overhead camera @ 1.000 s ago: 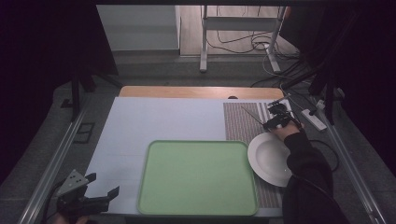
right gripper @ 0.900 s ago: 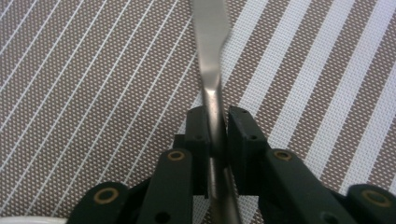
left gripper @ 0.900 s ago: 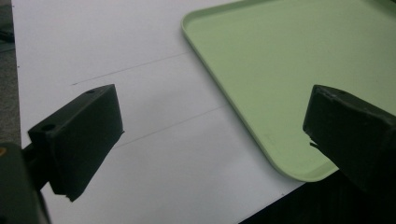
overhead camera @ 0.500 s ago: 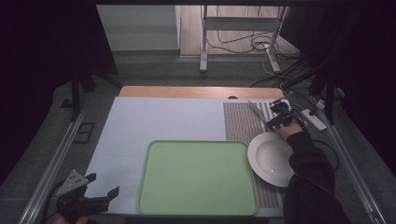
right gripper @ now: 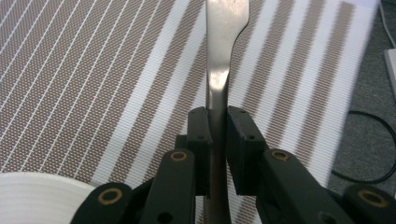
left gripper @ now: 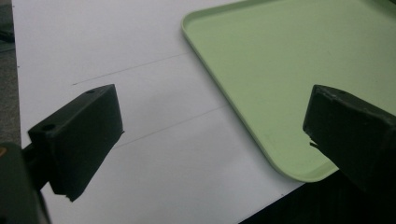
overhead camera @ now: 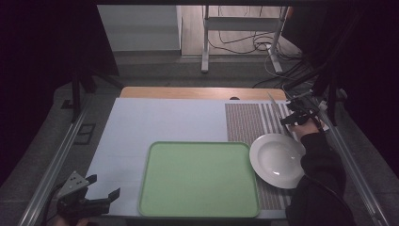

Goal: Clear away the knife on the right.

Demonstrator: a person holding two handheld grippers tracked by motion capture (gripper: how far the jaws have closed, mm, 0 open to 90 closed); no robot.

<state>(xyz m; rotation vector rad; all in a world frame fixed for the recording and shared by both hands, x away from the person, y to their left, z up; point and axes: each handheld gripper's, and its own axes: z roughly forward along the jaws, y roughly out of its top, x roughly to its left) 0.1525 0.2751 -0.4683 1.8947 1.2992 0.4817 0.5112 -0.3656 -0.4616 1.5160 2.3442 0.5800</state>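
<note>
Over the striped mat (overhead camera: 254, 123), beyond the plate (overhead camera: 277, 160), the right gripper (right gripper: 217, 122) clamps a metal utensil (right gripper: 223, 42). The left gripper (left gripper: 210, 135) hangs wide beside the tray (left gripper: 280, 60).

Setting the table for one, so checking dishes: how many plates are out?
1. The white plate lies on the striped mat, right of the green tray; its rim also shows in the right gripper view. None seems hidden.

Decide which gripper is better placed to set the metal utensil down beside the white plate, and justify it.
Right. The right gripper is shut on the metal utensil above the striped mat, near the white plate. The left gripper sits open, far off.
</note>
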